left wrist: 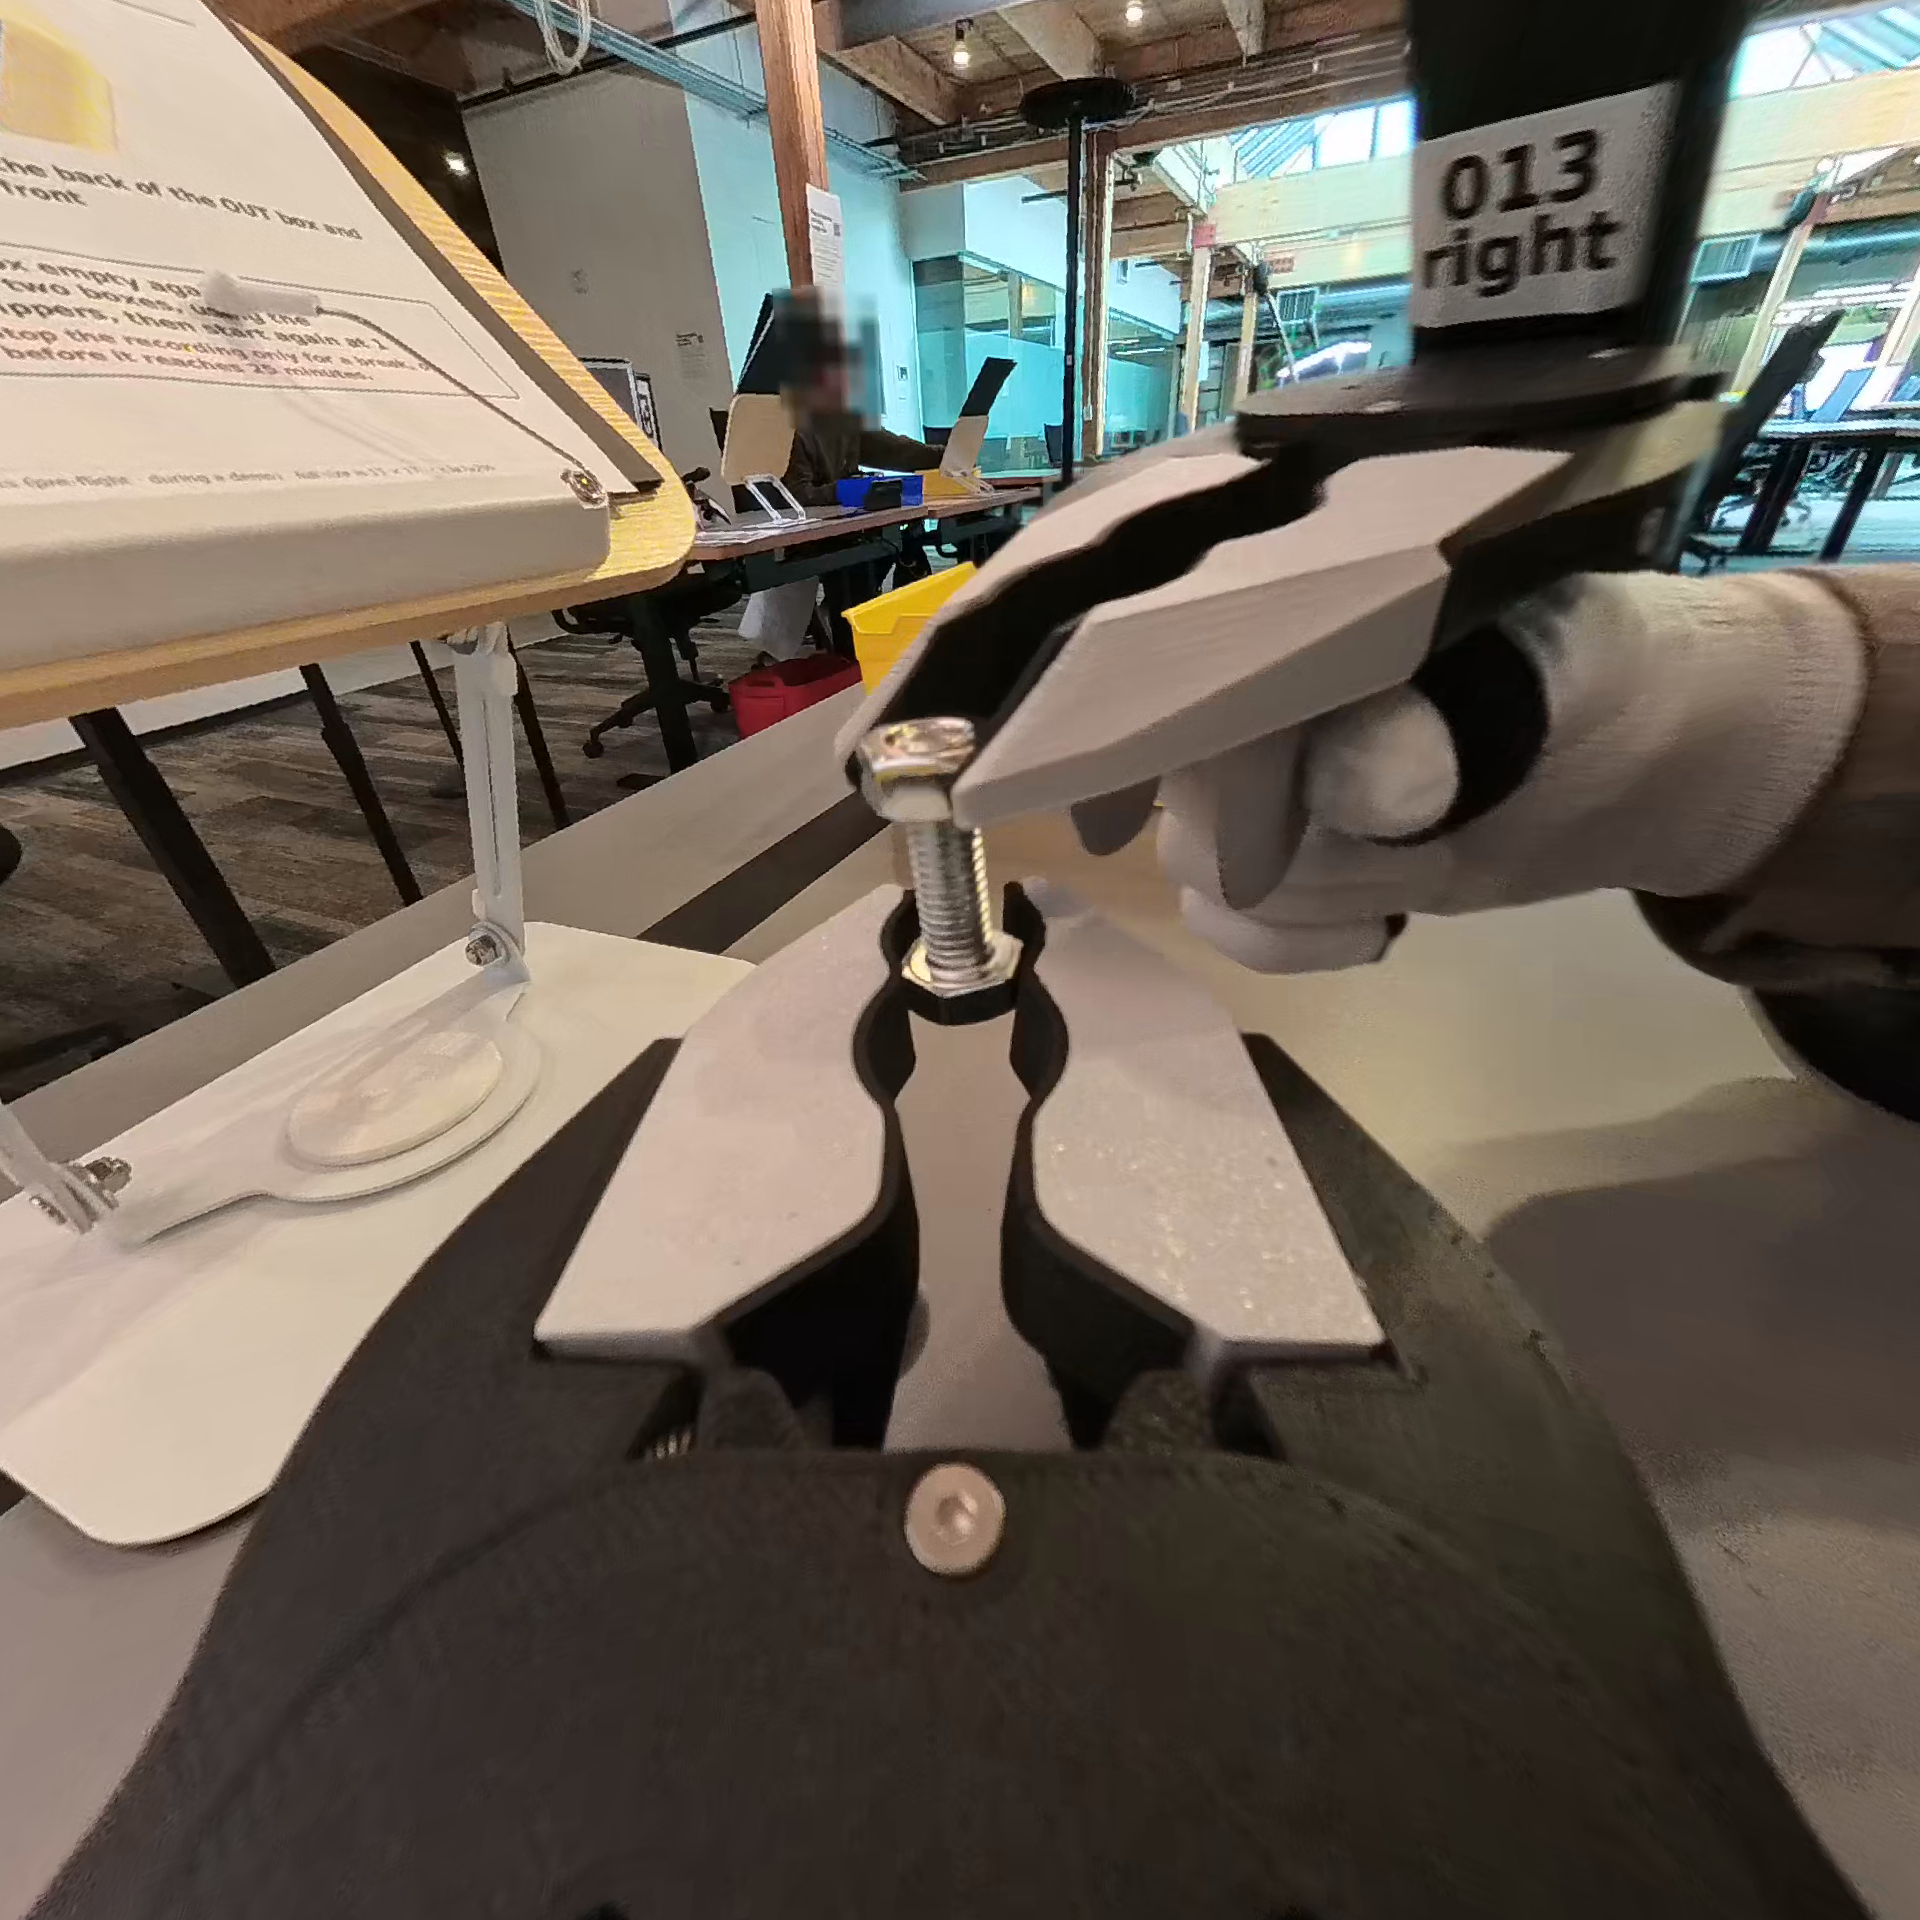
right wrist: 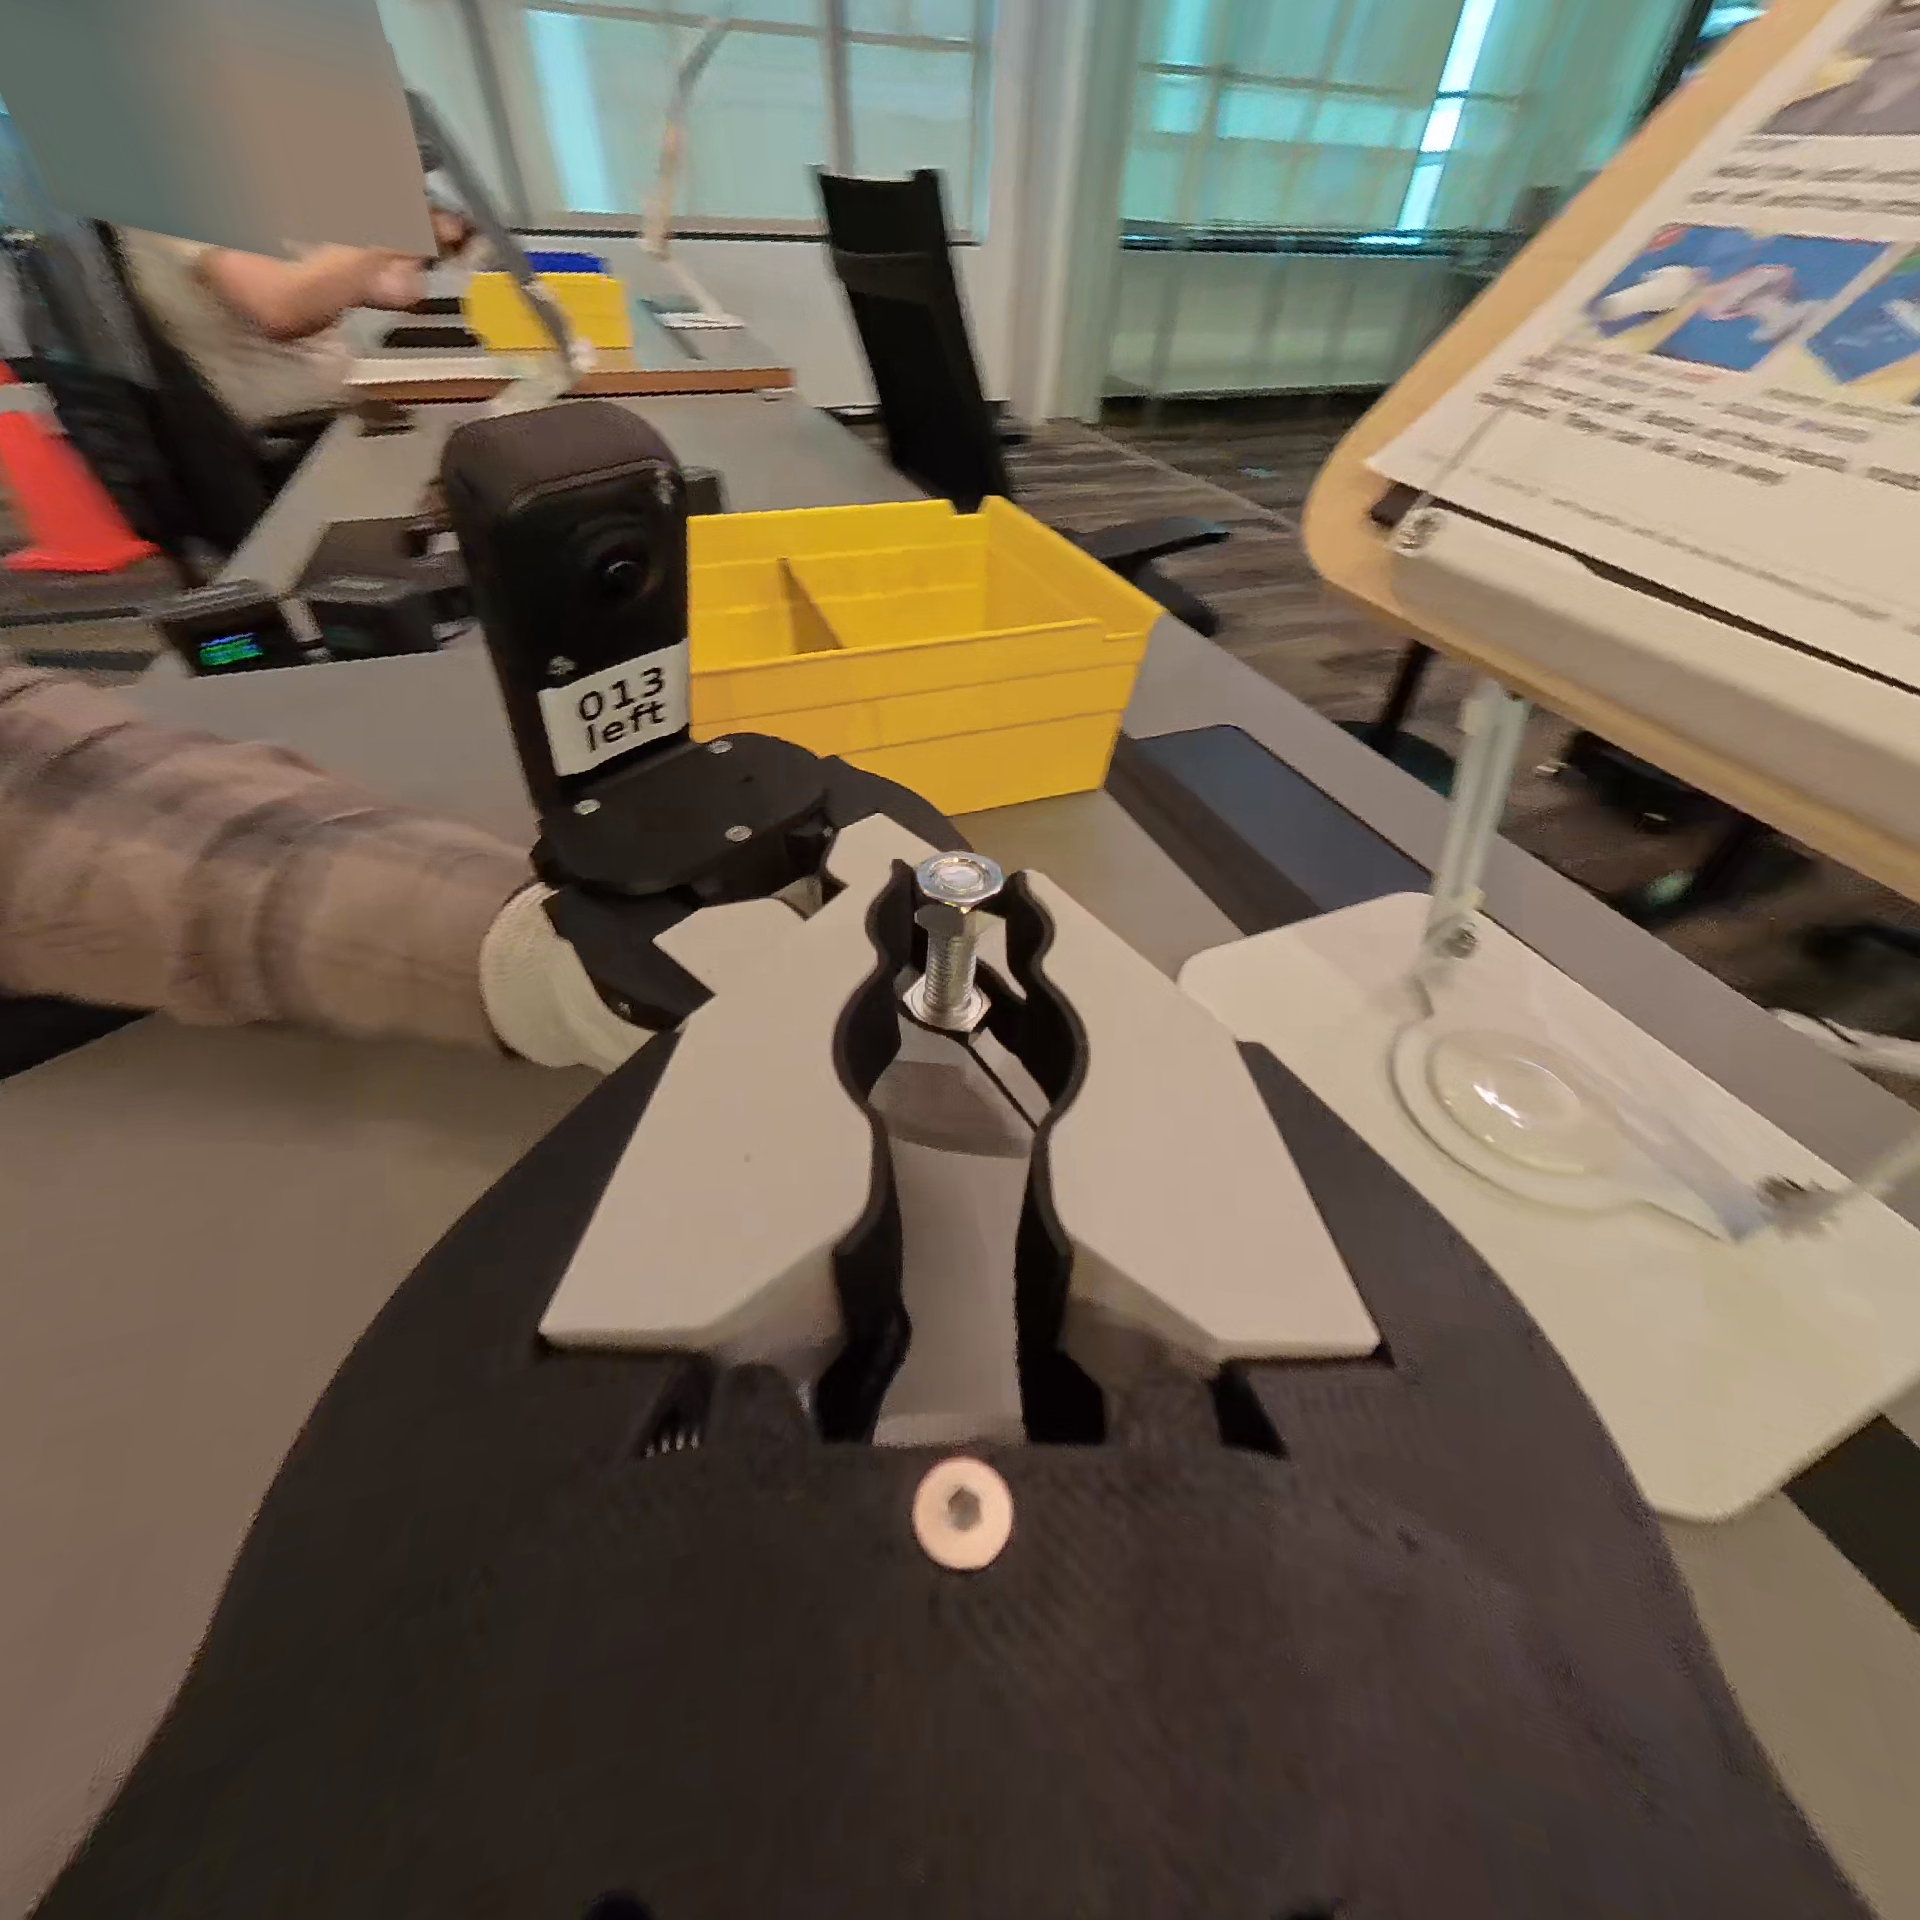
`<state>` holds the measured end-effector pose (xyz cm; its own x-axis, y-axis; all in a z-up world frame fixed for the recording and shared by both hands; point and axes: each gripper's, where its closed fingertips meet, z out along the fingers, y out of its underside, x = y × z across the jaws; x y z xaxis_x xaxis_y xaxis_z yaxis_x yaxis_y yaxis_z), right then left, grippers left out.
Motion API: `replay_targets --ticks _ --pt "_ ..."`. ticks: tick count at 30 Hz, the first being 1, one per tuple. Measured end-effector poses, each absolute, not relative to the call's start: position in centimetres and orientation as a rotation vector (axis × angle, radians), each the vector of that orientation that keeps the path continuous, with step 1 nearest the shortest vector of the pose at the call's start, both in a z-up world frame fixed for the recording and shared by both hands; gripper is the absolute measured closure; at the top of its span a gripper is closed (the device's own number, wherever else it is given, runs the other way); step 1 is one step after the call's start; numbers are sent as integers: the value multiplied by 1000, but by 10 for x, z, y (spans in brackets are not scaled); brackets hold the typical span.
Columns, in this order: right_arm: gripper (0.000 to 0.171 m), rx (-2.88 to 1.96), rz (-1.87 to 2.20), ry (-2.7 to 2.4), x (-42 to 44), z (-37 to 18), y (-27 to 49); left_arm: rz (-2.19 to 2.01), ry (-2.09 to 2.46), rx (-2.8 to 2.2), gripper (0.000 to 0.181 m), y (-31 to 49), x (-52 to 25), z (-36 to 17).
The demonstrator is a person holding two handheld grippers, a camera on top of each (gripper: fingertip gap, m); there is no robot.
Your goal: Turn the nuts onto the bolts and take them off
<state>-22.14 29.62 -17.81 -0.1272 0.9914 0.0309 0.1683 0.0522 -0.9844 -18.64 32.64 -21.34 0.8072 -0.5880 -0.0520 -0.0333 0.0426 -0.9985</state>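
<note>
A silver bolt (left wrist: 948, 894) stands upright, head up, with a silver hex nut (left wrist: 961, 975) on the low end of its thread. My left gripper (left wrist: 961, 940) is shut on the nut from below. My right gripper (left wrist: 914, 779) reaches in from the right in a white-gloved hand (left wrist: 1455, 790) and is shut on the bolt head. In the right wrist view my right gripper (right wrist: 958, 894) holds the bolt (right wrist: 943, 961) by its head. The nut (right wrist: 943, 1006) sits lower, in the left gripper (right wrist: 940, 1029), which comes in from the left.
A yellow divided bin (right wrist: 914, 665) stands on the grey table (right wrist: 260, 1195) behind the grippers. A tilted document board (left wrist: 260, 364) on a white stand base (left wrist: 208, 1351) is close on the left in the left wrist view. A person sits at a far table. Some 5 centimeters of space lies between my two pairs of fingers.
</note>
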Motion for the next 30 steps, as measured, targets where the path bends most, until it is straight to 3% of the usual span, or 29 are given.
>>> replay_targets --ticks 15,17,19,22,30 --pt "155 -1488 767 -794 -219 -178 304 -447 533 -1487 167 326 -186 -214" --pt "155 -1509 757 -811 -216 -178 306 -443 543 -1482 167 325 -184 -214" --pt "132 -1539 764 -847 -212 -177 307 -438 563 -1477 167 323 -182 -214" --pt "124 -1460 793 -995 -205 -166 301 -440 567 -1476 167 323 -181 -214" --pt "123 -1159 1259 -1517 -198 -152 292 -458 561 -1475 167 323 -182 -214"
